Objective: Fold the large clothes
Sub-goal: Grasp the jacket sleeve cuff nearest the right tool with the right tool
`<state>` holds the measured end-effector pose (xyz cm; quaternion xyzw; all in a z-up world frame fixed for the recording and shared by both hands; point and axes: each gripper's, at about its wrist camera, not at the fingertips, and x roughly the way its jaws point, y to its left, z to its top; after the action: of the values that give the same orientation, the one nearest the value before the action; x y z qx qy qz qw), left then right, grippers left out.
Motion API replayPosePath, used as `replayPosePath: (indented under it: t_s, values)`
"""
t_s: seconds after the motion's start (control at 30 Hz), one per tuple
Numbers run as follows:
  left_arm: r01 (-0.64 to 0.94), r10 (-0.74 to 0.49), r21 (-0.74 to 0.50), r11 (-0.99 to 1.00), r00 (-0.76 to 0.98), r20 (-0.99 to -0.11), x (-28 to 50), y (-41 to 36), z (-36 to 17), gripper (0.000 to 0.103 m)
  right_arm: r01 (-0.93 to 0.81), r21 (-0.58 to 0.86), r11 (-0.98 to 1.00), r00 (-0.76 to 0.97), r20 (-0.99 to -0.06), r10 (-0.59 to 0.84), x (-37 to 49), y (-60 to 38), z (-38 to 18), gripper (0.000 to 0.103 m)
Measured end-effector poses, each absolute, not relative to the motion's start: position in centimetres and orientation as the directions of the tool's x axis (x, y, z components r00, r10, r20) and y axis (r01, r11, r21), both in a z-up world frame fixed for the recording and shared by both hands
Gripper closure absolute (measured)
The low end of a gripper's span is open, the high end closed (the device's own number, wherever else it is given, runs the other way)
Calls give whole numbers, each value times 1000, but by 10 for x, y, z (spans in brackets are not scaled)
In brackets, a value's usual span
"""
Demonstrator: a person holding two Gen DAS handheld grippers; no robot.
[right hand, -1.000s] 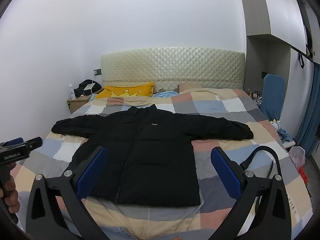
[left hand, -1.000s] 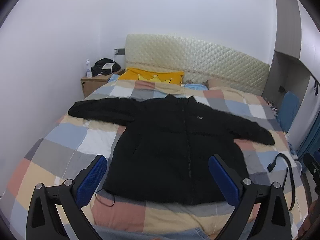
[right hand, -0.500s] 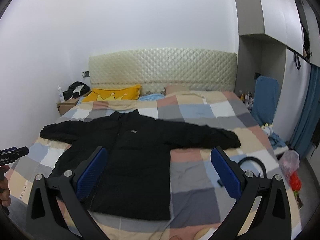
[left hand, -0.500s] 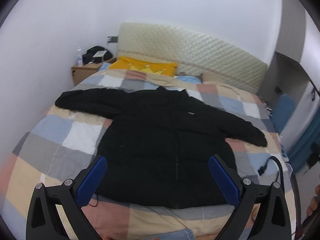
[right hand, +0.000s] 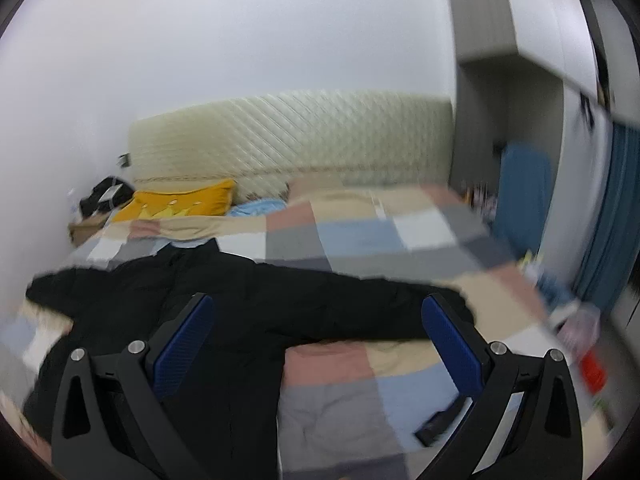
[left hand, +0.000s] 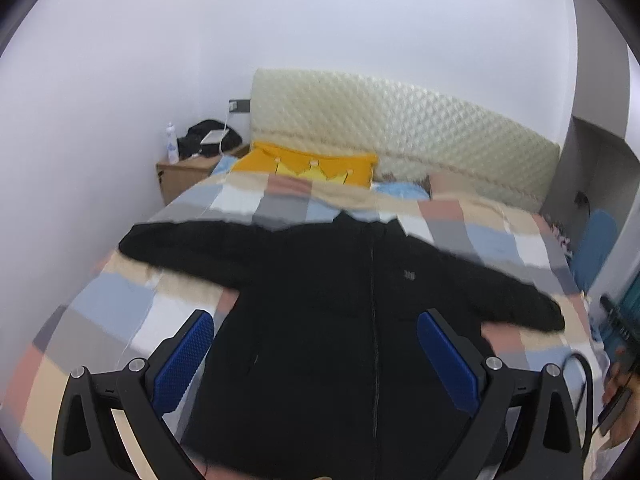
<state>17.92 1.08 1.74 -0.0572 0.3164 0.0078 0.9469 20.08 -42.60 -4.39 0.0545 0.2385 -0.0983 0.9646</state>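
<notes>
Bed with a checked quilt in blue, grey, peach and white squares; quilted cream headboard at the far end, against a white wall. Both views blurred, the right wrist view more so.

Black puffer jacket lies flat on the quilt, front up, zip running down the middle, collar toward the headboard, hem toward the cameras. Both sleeves are spread out sideways — one sleeve reaches toward the wardrobe side of the bed, the other sleeve toward the wall side. No fold made in it yet.

Yellow crown pillow by the headboard, well apart from the jacket. Wooden nightstand beyond the bed corner, with a dark bundle and a bottle on it.

Left hand-held gripper: blue pads spread wide, nothing between them, above the lower body of the jacket. Right hand-held gripper: likewise spread and empty, framing the sleeve on the wardrobe side; contact with the cloth cannot be told.

Judgement — step in hand is the approach, task at its start. The next move likely calls for pinching a sleeve near the cuff and carrying it across the chest. Padded fabric is bulky and springy, so take a deep bite of cloth.
</notes>
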Motion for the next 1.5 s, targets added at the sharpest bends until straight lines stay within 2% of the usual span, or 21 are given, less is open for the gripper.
replayPosePath:
  t_s: [0.07,0.17,0.37,0.43,0.5,0.6,0.7,0.87,0.93,1.03,1.2,1.3,1.37,1.43,1.5]
  values:
    - [-6,-67,-122,993,812,-580,209,9,9,0,266,108,958,852,-490,-181,231,-452,-67,2]
    - [-29,-33,-102,994,831,-556,260,12,-17,0,337,179,924,839,-502,-208,268,-489,-98,4]
    - [-99,-15,-156,983,800,-600,357,27,-89,0,501,245,830,786,-530,-318,328,-567,-171,4]
    - [-125,15,-134,983,783,-621,392,29,-115,0,565,261,782,761,-532,-371,335,-597,-189,13]
    - [-139,42,-103,985,771,-636,417,26,-131,0,644,303,703,717,-560,-415,336,-637,-206,15]
    - [-154,69,-87,984,788,-612,448,22,-148,0,702,346,623,678,-590,-437,333,-680,-224,15]
    - [-151,59,-93,984,773,-632,479,14,-168,0,715,409,567,675,-617,-405,337,-708,-244,15]
    - [-161,72,-73,984,743,-666,504,-2,-186,0,729,493,475,672,-648,-357,343,-724,-272,15]
    - [-153,71,-63,986,735,-675,512,-4,-187,0,762,468,448,635,-677,-372,350,-724,-276,15]
    - [-161,98,-36,986,748,-656,517,0,-184,0,763,472,442,639,-656,-403,358,-731,-274,15]
    - [-164,106,-30,986,754,-648,517,10,-192,0,820,395,415,555,-727,-405,373,-740,-296,14]
    - [-172,92,-55,983,737,-670,508,13,-205,0,809,448,380,581,-709,-401,368,-744,-312,14]
    - [-160,52,-92,983,718,-695,497,12,-218,0,807,429,405,582,-696,-421,370,-745,-313,19]
    - [-130,54,-50,990,693,-719,487,7,-227,0,805,416,423,582,-690,-430,371,-747,-309,51]
    - [-127,88,0,992,686,-722,478,3,-230,0,796,423,433,593,-687,-420,373,-750,-304,71]
